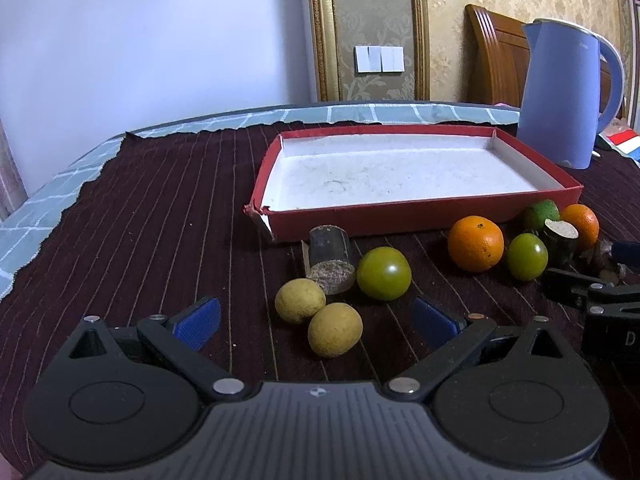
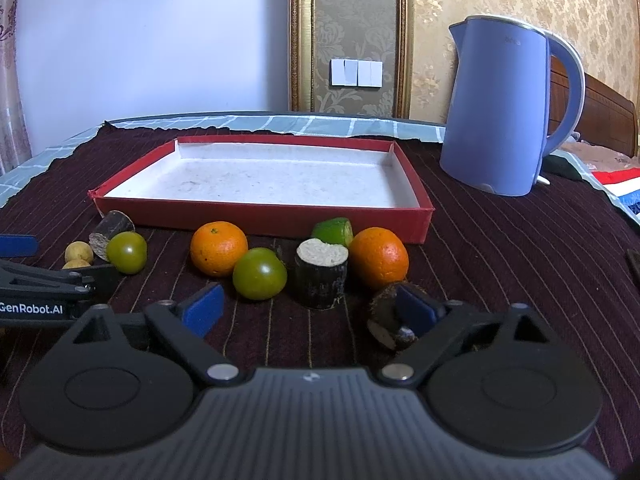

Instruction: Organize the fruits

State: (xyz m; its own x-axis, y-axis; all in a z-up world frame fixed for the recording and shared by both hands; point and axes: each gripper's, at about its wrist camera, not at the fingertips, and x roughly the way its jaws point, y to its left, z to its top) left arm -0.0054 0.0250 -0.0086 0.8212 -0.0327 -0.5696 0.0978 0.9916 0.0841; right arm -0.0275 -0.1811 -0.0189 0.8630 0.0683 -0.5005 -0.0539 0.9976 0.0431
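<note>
Nearest you in the left wrist view, your left tool stands wide, and two yellowish round fruits, touching each other, lie between its blue pads without either pad pressing on them. Just past them a green tomato sits beside a dark cut stalk piece lying on its side. Further right in that view an orange and a second green tomato sit close together.

In the right wrist view, your right tool is also wide, holding nothing. A dark, rough-skinned piece lies against its right pad; you cannot tell whether it touches the pad or only sits in front of it. Ahead of the tool an upright stalk piece stands between the second tomato and a second orange, with a cut green citrus behind it, next to the box wall.

All the fruit lies on the dark striped cloth over the tabletop, in a loose row along the near wall of a shallow red box with a white inside. Nothing lies in the box. A blue kettle stands to the right behind the box. White wall switches show on the patterned wall beyond.
</note>
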